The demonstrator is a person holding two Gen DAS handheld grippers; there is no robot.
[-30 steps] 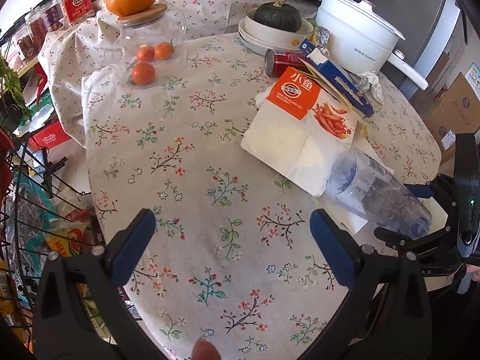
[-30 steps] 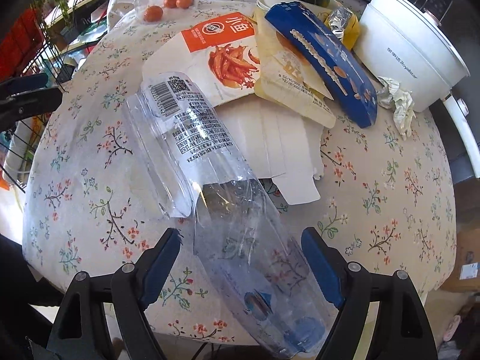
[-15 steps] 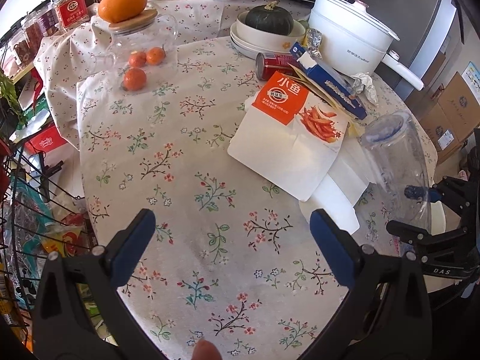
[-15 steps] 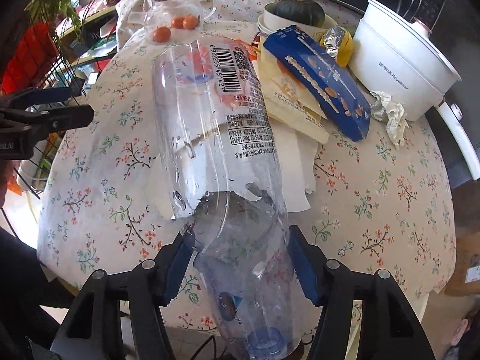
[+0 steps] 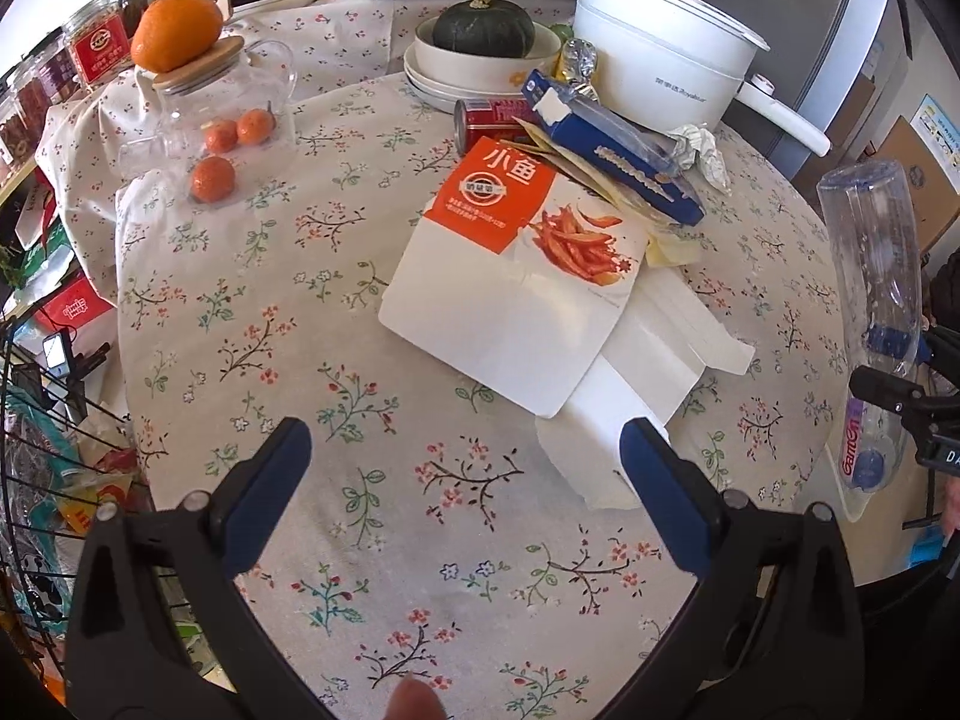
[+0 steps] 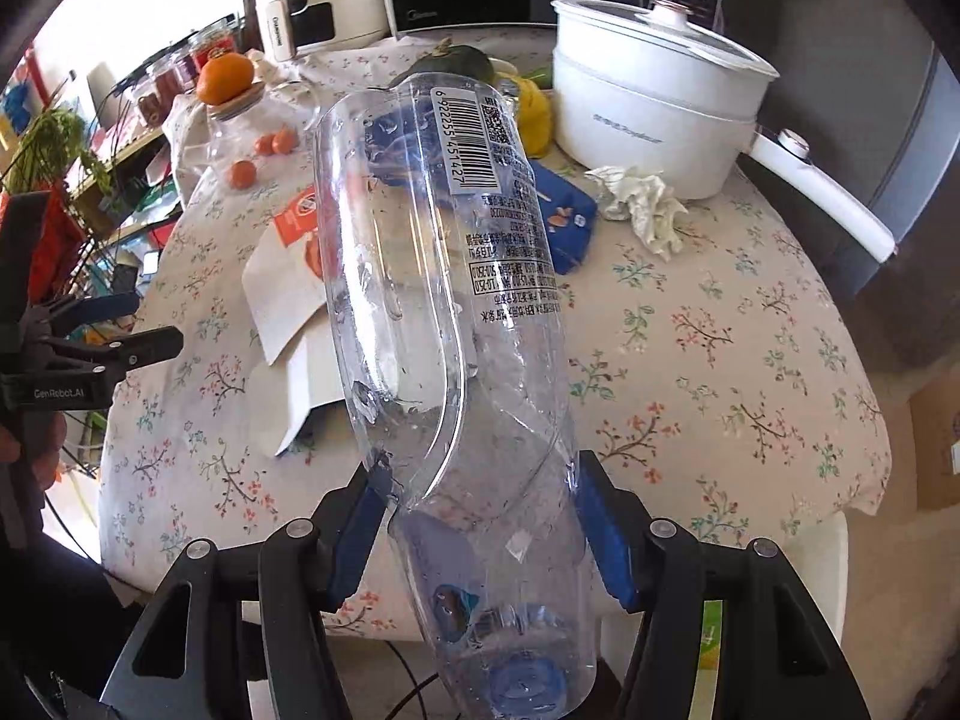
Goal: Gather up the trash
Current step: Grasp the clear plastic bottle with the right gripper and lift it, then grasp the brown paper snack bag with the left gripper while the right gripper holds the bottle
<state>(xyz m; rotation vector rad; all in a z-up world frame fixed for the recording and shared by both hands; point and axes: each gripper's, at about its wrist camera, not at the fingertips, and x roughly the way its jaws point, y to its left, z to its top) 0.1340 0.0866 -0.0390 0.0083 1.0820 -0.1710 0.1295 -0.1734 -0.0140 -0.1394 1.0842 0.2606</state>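
Bottle: clear, crumpled plastic water bottle (image 6: 444, 312), dented along one side, with a printed barcode label and a blue cap at its near end; one only.
Bottle position: lifted off the table, standing tilted in the centre of the right wrist view, cap end towards the camera, open-looking base pointing to the upper middle; in the left wrist view it shows at the far right edge (image 5: 870, 276).
Right gripper (image 6: 480, 504): black frame with two blue padded fingers, clamped on the bottle's lower body, one pad pressing each side.
Left gripper (image 5: 465, 480): same build, jaws spread wide with nothing between them, hovering above the tablecloth in the lower half of its view.
Table: round, covered in a cream floral cloth (image 5: 288, 312), soft and slightly wrinkled.
Flat cartons: one white card pack with an orange panel (image 5: 516, 264), lying on folded white card, centre of the left view; one long blue box (image 5: 612, 150) just behind it, upper right of centre.
Can: one red metal can (image 5: 480, 120) on its side, touching the cartons.
Tissue: one crumpled white wad (image 6: 642, 204), beside the pot.
Pot: one glossy white lidded cooker (image 6: 654, 96), upper right.
Squash: one dark green squash (image 5: 483, 30) in stacked white bowls.
Jar: one clear glass jar (image 5: 222, 102) with a wooden lid, three small oranges inside, one large orange on top.
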